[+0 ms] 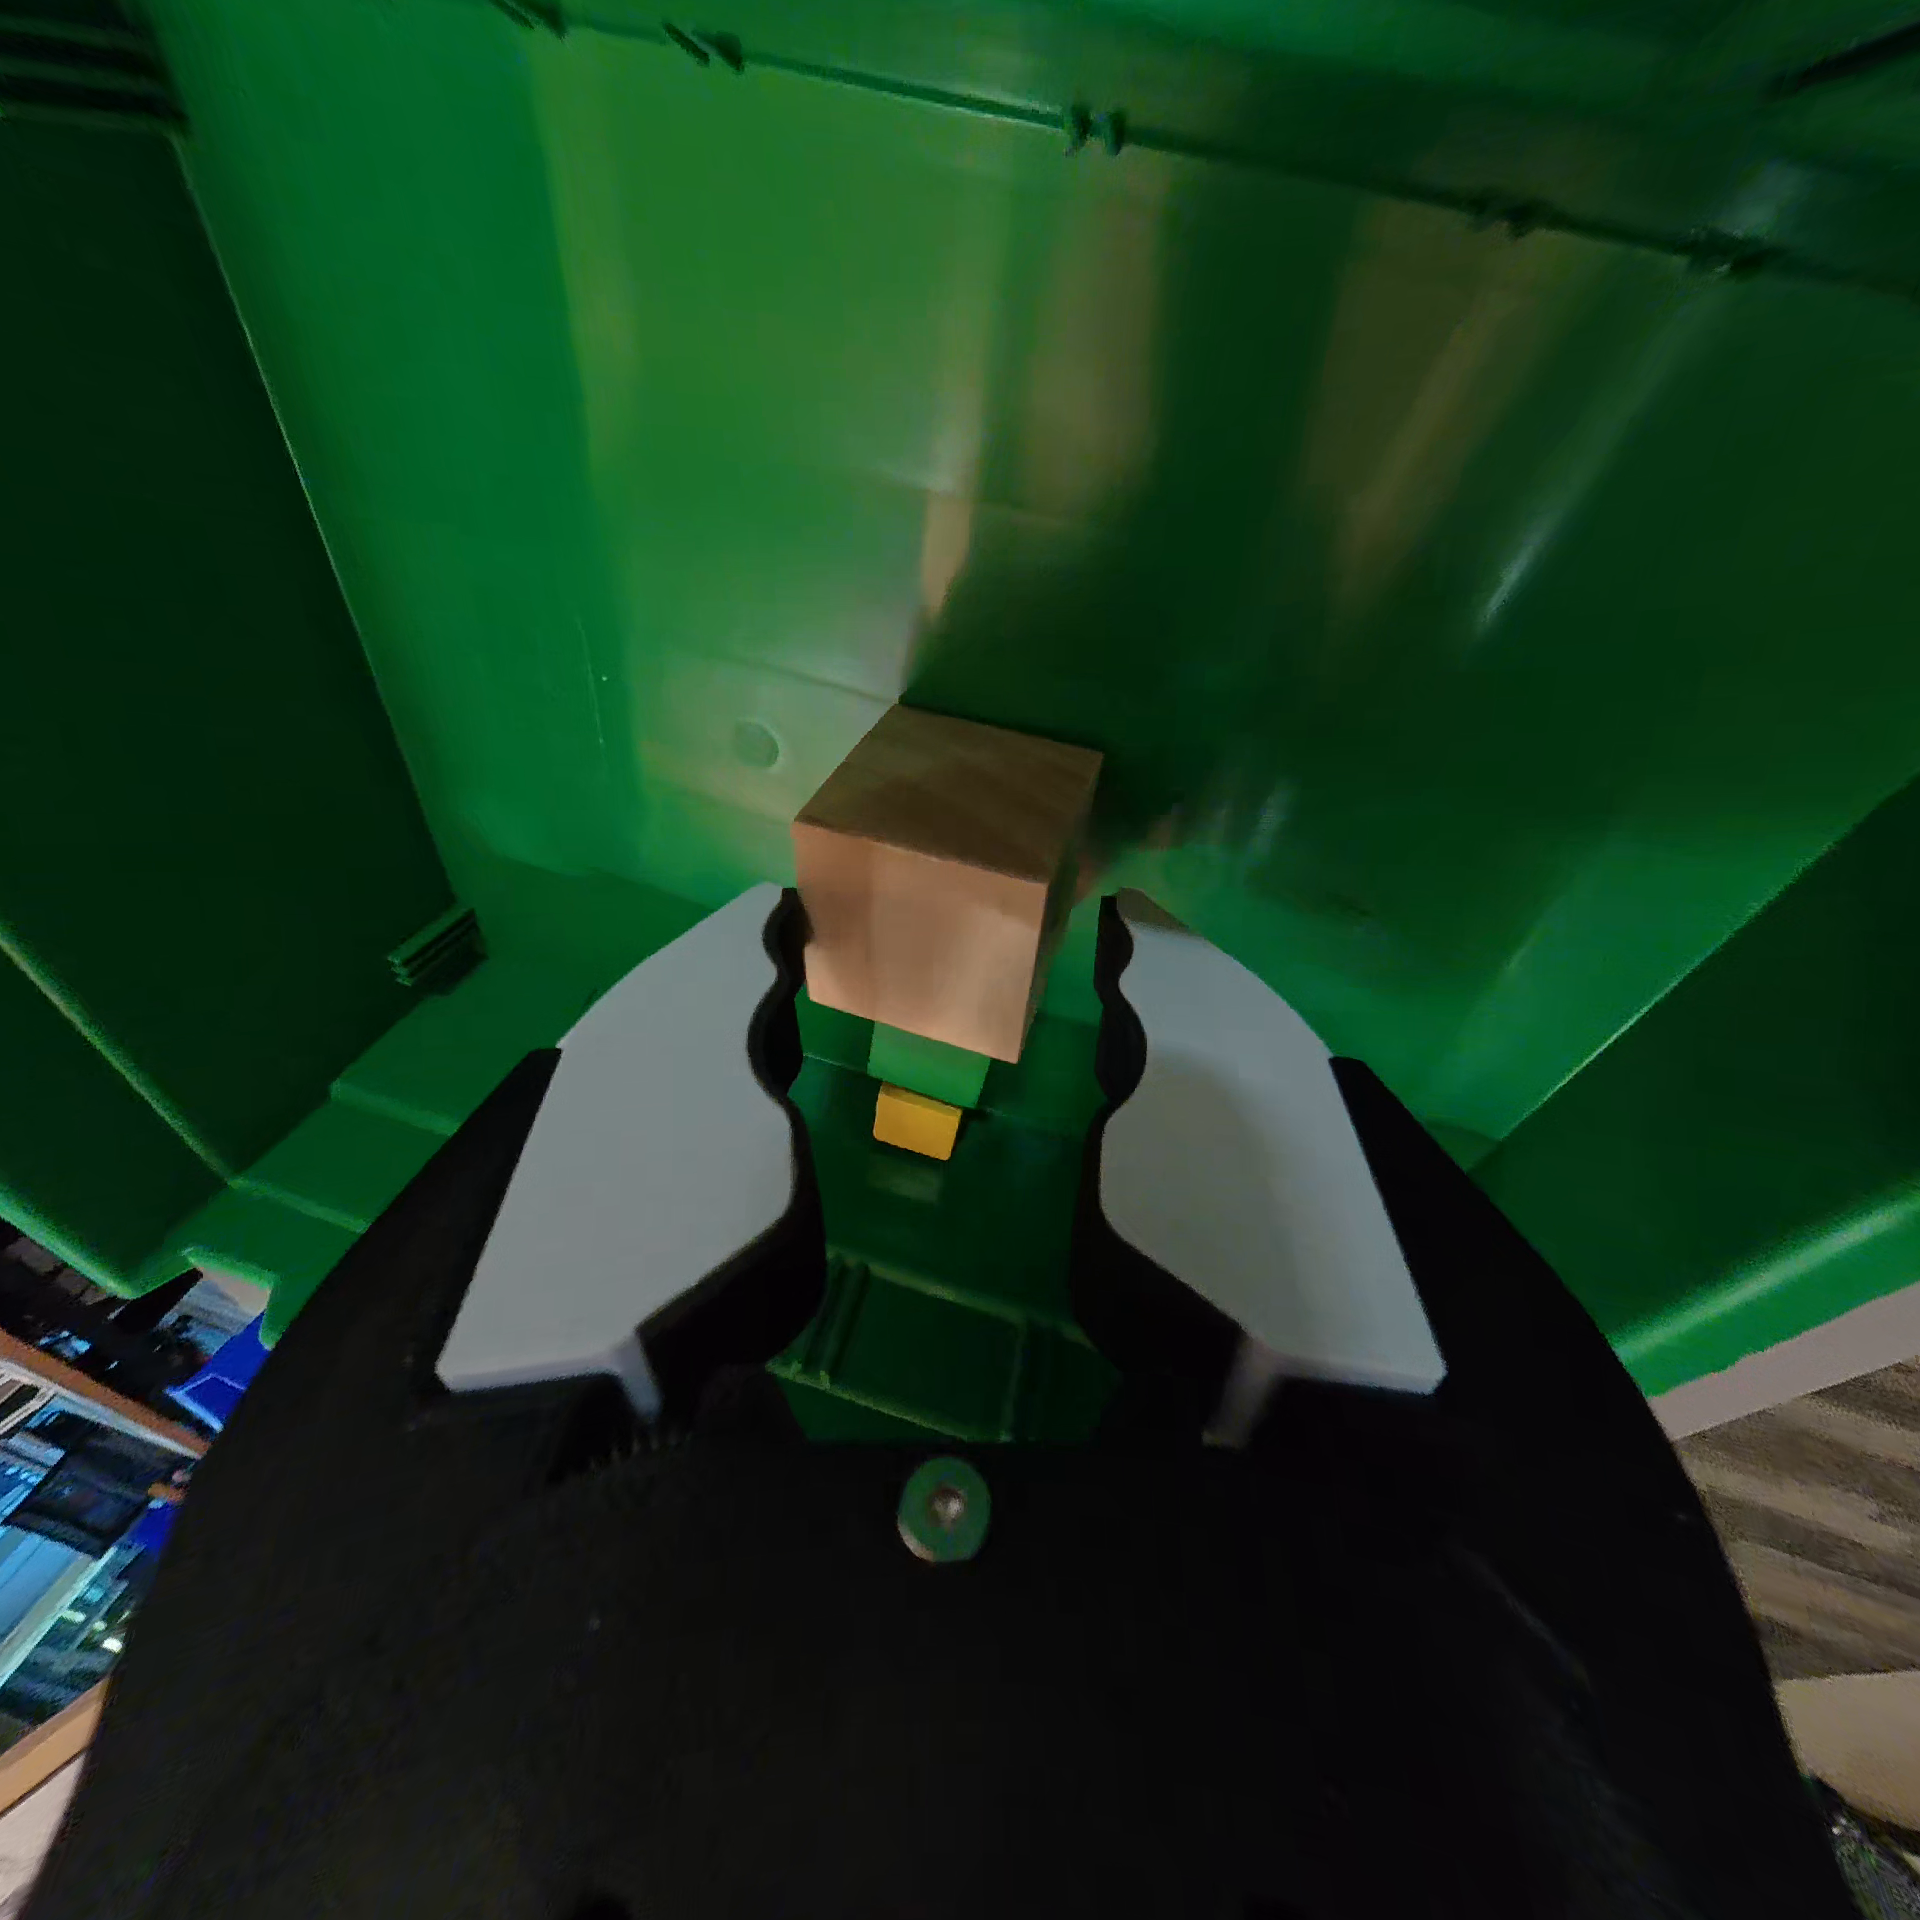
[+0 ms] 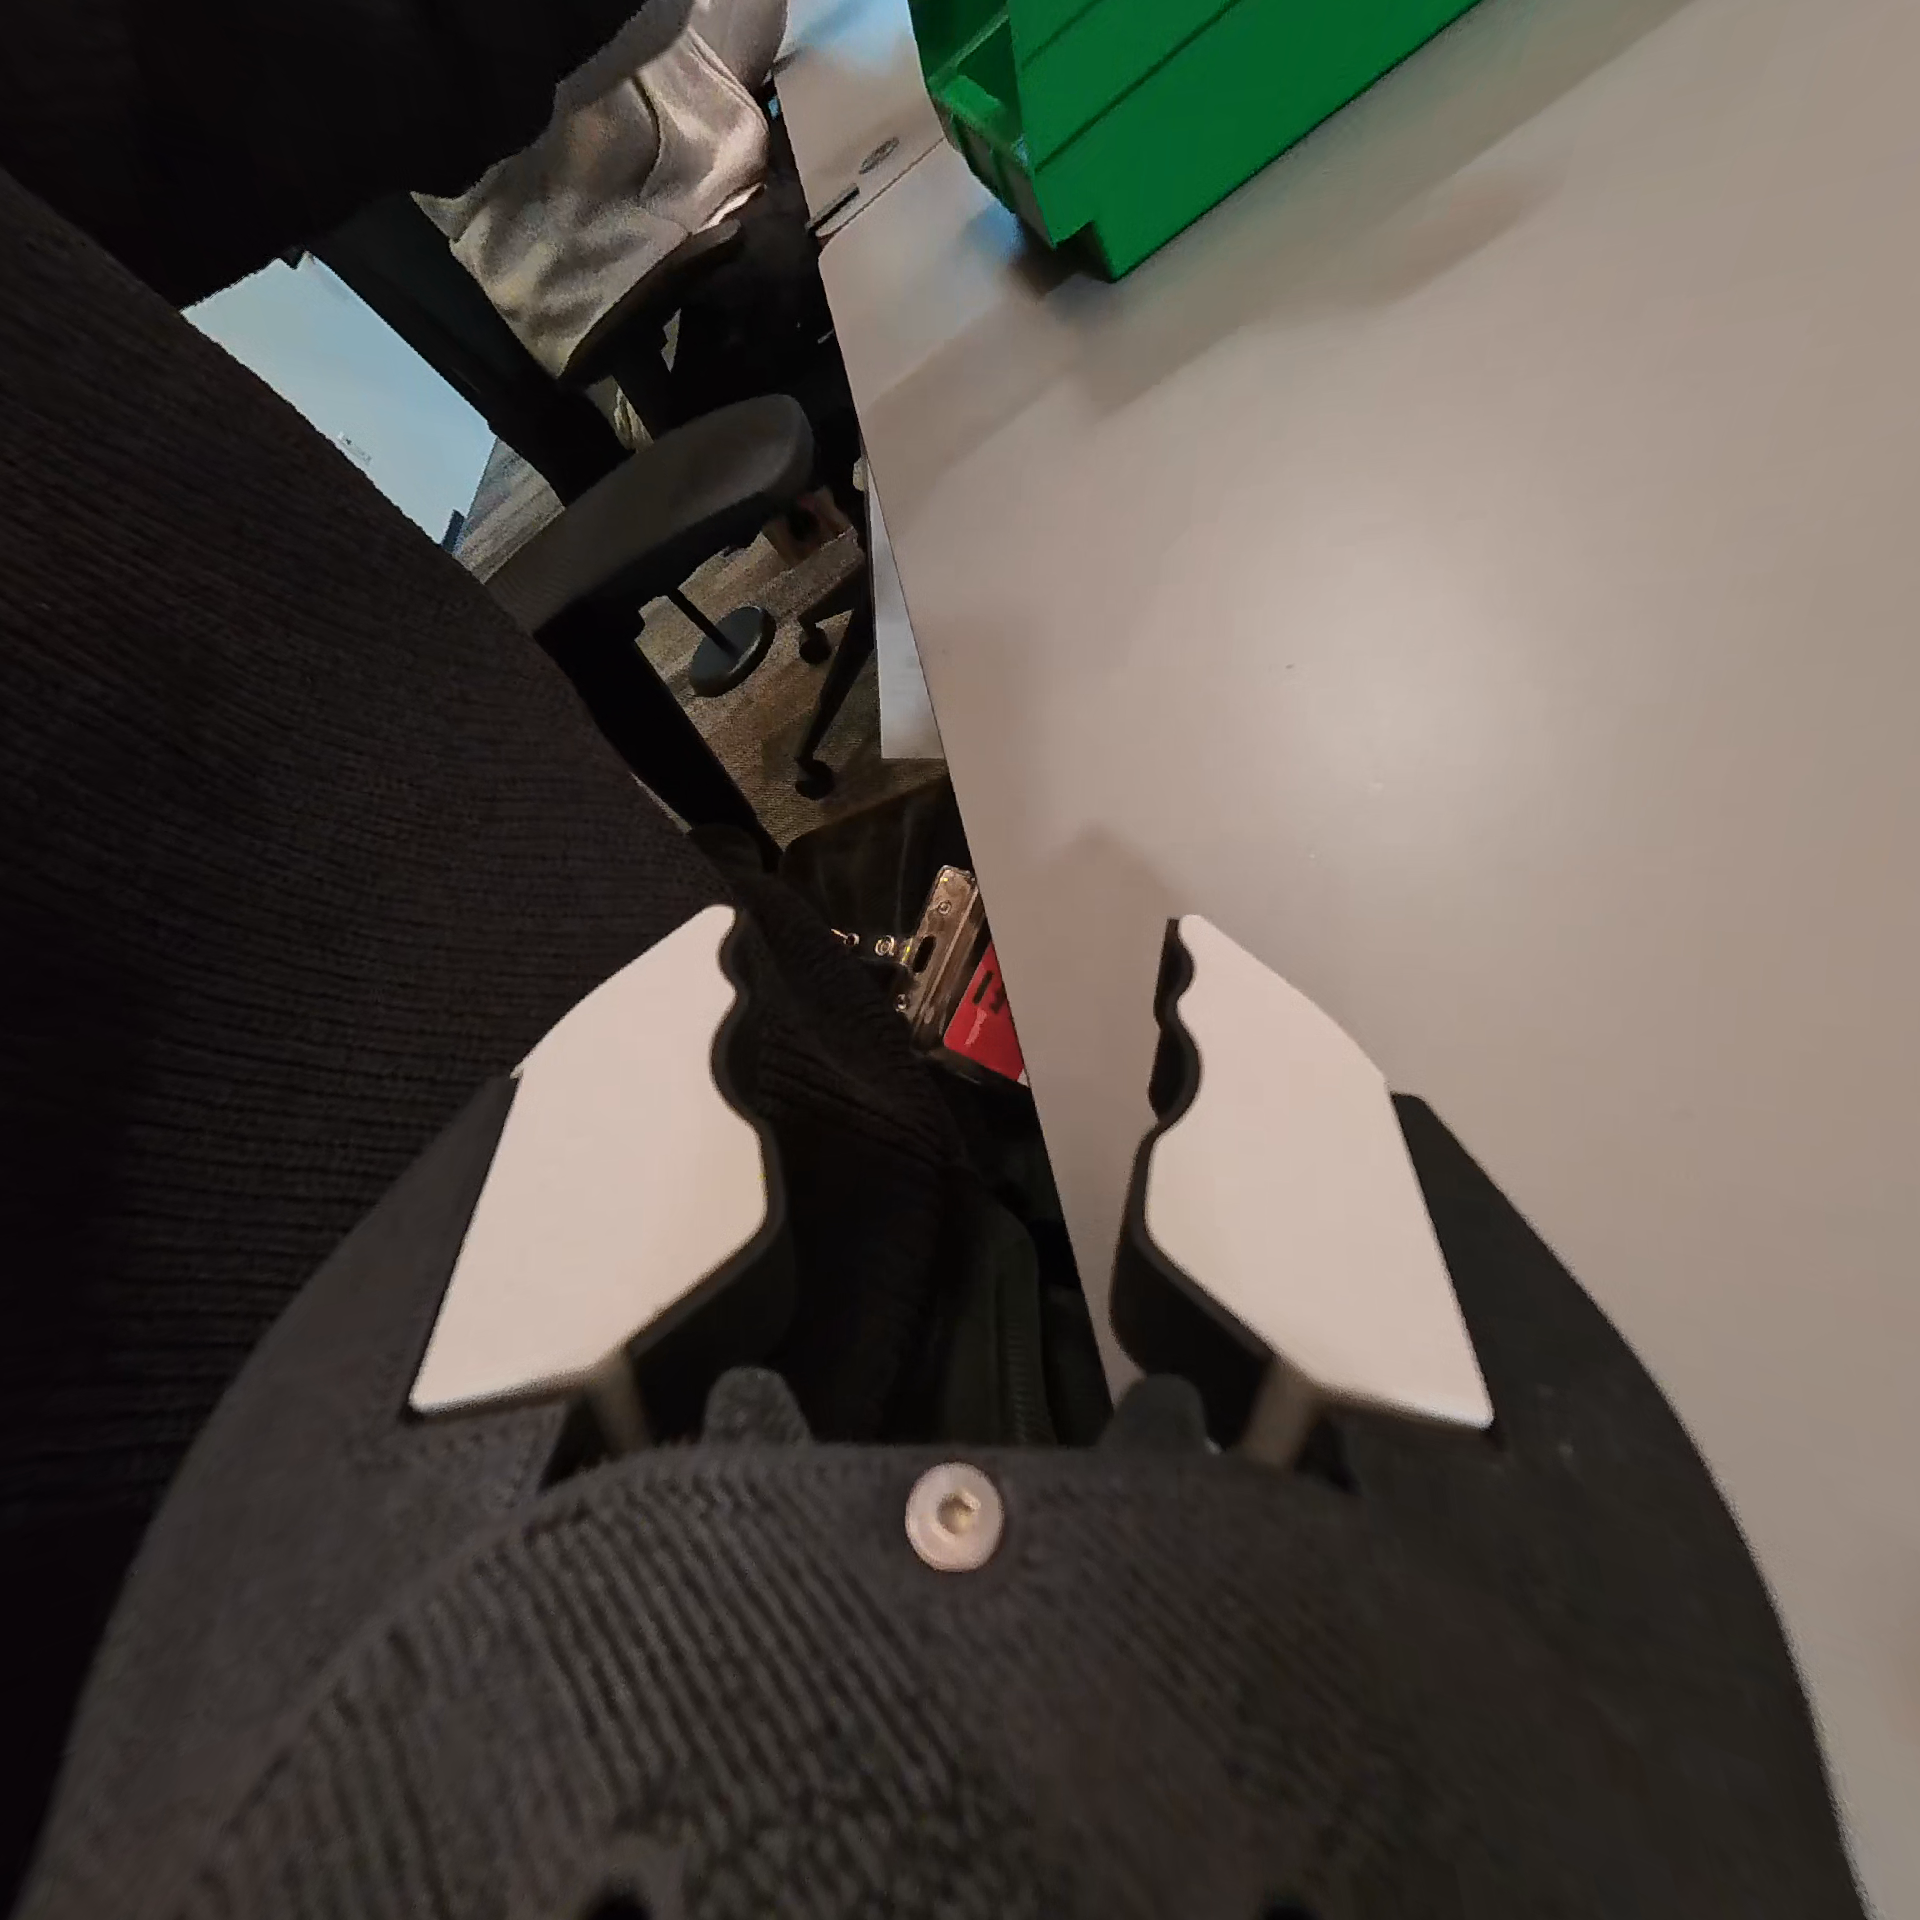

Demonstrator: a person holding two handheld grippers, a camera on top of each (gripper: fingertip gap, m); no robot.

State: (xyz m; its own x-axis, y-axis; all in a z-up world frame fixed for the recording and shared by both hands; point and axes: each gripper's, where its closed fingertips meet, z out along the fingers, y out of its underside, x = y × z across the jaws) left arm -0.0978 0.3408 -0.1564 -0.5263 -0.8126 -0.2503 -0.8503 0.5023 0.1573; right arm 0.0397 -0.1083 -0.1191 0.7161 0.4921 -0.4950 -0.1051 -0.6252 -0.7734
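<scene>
A: We see the left gripper [image 1: 945, 935] inside the green bin [image 1: 727, 416], jaws parted, wooden block [image 1: 940, 883] between them, contact unclear.

B: Our right gripper [image 2: 951, 971] gapes empty over the table [image 2: 1455, 623] edge.

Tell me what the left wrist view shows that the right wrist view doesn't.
Only the left wrist view shows the left gripper with its jaws apart around a wooden cube, over a small yellow block, inside the green bin.

Only the right wrist view shows the right gripper, open and empty at the grey table edge, beside a black knit sleeve and a stool.

Both show the green bin.
</scene>
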